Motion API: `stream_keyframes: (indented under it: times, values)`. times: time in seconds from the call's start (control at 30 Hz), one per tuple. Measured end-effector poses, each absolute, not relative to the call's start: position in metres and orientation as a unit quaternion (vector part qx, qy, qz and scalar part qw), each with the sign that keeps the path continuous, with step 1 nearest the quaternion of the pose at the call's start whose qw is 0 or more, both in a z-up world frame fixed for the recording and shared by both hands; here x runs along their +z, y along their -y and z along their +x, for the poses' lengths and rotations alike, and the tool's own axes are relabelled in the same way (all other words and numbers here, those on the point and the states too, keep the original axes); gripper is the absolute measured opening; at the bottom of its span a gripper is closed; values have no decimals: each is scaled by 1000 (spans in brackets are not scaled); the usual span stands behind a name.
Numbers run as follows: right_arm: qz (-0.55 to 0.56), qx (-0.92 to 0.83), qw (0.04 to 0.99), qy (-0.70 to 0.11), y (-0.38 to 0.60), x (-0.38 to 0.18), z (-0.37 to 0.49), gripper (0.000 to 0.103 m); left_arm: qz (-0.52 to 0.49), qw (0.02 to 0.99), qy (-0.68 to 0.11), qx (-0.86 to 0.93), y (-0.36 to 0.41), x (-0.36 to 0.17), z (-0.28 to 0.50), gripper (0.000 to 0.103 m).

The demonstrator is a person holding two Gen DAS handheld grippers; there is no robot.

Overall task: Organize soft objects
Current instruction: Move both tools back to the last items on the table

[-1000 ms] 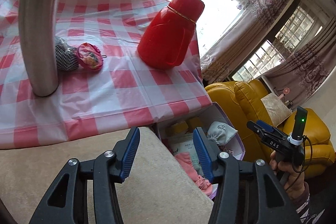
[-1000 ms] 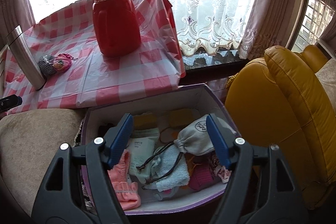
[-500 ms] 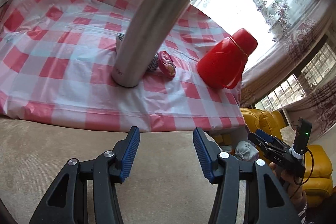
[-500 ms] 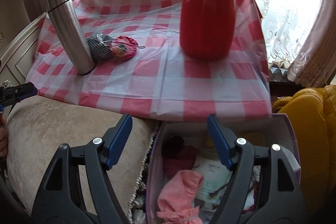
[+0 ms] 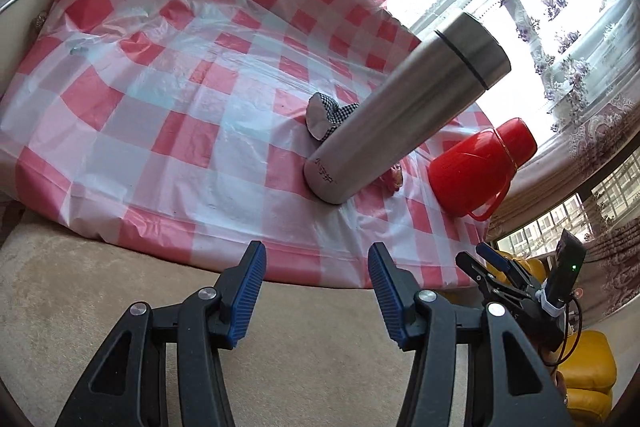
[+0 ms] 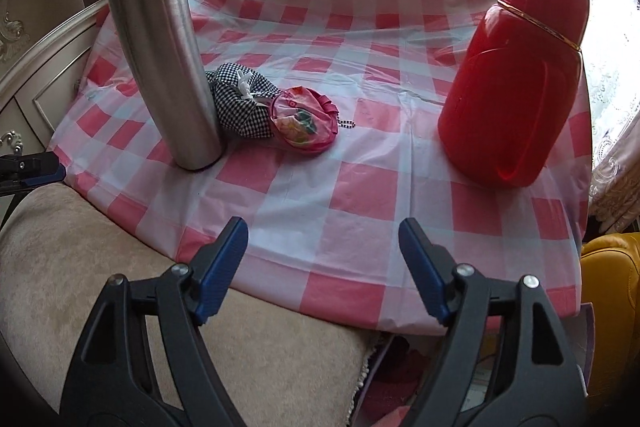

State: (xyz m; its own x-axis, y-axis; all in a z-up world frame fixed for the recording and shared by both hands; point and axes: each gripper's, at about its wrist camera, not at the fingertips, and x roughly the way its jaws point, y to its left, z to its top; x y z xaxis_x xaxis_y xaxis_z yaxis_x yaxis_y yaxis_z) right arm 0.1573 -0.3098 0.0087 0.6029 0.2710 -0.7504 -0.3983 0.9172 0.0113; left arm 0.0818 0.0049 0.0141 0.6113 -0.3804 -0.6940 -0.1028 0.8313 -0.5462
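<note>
Both grippers, left (image 5: 316,291) and right (image 6: 323,263), had their fingers spread wide with nothing between them. The checkered pouch (image 6: 240,107) and pink pouch (image 6: 304,125) sat touching on the tabletop (image 6: 360,187), the checkered one tucked partly behind the steel flask (image 6: 160,47). From the left wrist, that flask hid most of the pink one.

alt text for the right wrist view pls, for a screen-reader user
An open, empty right gripper points at a red-and-white checked tablecloth. On it lie a black-and-white houndstooth fabric pouch touching a pink round zip purse, beside an upright steel thermos and a red plastic jug.
</note>
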Motion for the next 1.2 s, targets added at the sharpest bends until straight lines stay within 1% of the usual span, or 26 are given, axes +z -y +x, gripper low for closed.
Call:
stream_keyframes:
  times: [0.4,0.57,0.73,0.77,0.8,0.83,0.87,1.0,1.13,1.2]
  values:
    - [-128,186,887,-403,266,-5,198,80,-271,849,-447,-81,-28,9,117,54]
    - [-133,177,888,-403,253,-8,216,80,-281,844,-450,-76,-46,7,152,54]
    - [-143,175,886,-405,243,-14,231,80,-329,819,-460,-97,-62,1,202,54]
    - [-146,176,885,-405,241,-15,233,80,-339,813,-461,-105,-62,1,213,55]
    - [-149,177,885,-405,238,-16,235,80,-348,807,-463,-115,-61,0,223,57]
    - [-153,178,884,-404,236,-17,236,80,-359,798,-466,-128,-60,-3,234,61]
    - [-156,179,884,-404,234,-19,237,80,-367,790,-472,-135,-58,-5,244,62]
    - [-160,178,882,-405,230,-23,244,80,-382,767,-491,-158,-46,-14,280,62]
    - [-166,178,882,-403,225,-27,251,79,-376,751,-514,-175,-28,-27,309,62]
    - [-165,175,882,-406,225,-30,256,76,-377,736,-529,-192,-19,-38,318,62]
